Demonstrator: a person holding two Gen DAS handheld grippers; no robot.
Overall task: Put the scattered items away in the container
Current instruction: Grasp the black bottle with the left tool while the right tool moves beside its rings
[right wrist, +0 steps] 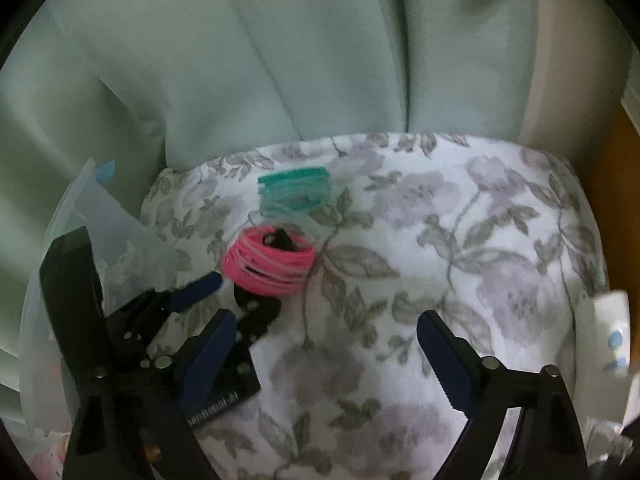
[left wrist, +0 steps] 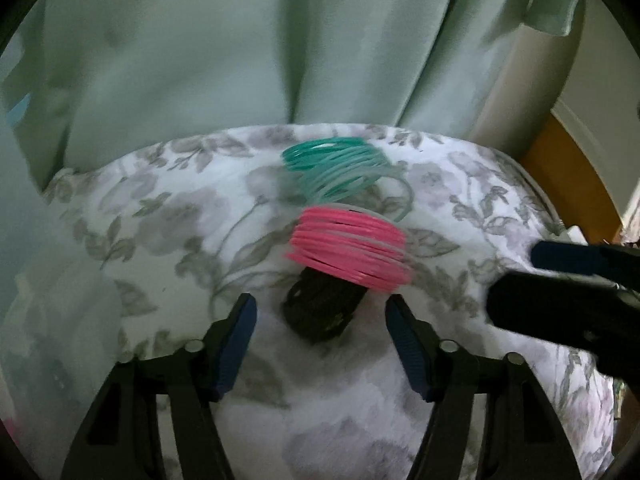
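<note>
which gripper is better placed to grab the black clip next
Left, probably. The left gripper has the black clip lined up between its open fingers; the right gripper is open over bare floral cloth.

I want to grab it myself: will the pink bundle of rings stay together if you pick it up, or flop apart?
The pink bundle looks like many thin loose rings, so it would probably sag or spread unless pinched across the whole stack. It looks light. It leans on a black clip on a soft flowered cover, so a push may well tip or roll it.

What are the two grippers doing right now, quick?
Left gripper: open, holding nothing, black clip between its fingers.
Right gripper: open, holding nothing.
</note>
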